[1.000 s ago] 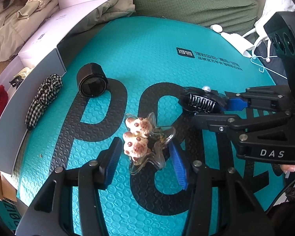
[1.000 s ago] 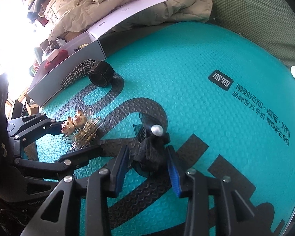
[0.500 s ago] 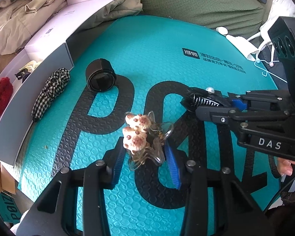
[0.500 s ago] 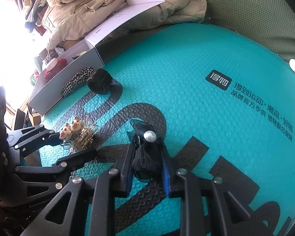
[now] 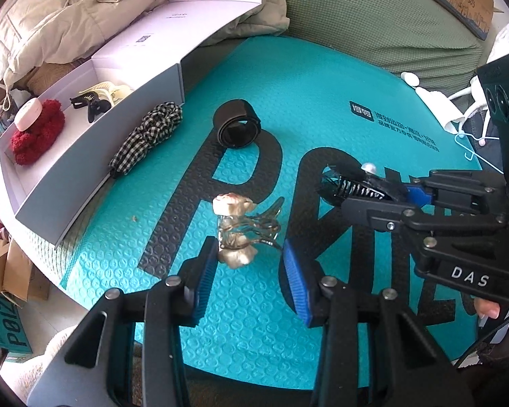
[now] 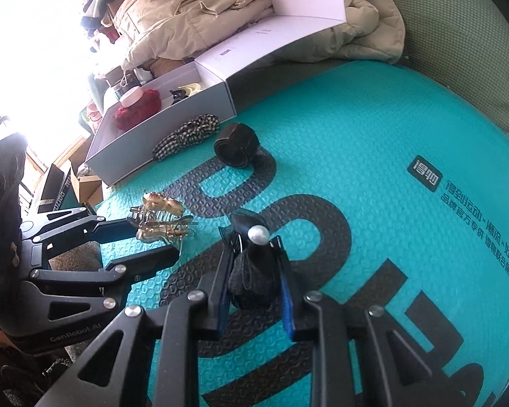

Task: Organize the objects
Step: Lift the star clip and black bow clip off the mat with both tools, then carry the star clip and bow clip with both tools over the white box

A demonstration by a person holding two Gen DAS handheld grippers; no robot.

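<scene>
left gripper [image 5: 249,251]: jaws have just been closing, now standing narrow and pinching the bear hair claw [image 5: 234,227] between the blue pads [image 5: 203,278]. The left pad is pressing the bear end. The right pad is meeting only the clear prongs, and that contact is hard to read.
bear hair claw: clear with gold wire and two small bears, sitting tipped on its side in the grip over the black lettering of the teal mat [image 5: 241,322].
right gripper [image 6: 256,254]: clamping fully down on the black hair claw [image 6: 251,274], with pads squeezing both sides of the handle end.
black hair claw: teeth are pointing away from the gripper and a pearl [image 6: 258,234] is showing on top. It is sitting just right of the bear claw, apart from it.
person: a fingertip [image 5: 488,310] is showing under the right gripper's body.
black band roll [image 5: 237,128]: lying farther out on the mat, loose.
checked scrunchie [image 5: 146,137]: lying left of the roll, against the outer wall of the grey box [image 5: 95,156].
grey box: sitting open along the mat's left edge, holding a red fluffy scrunchie [image 5: 37,135] with a pink case [image 5: 27,118] on it, a cream claw clip [image 5: 103,90] and a small black clip [image 5: 91,105].
far: a beige jacket [image 5: 68,27] is piling up behind the box, with a green cushion [image 5: 373,17] behind the mat.
</scene>
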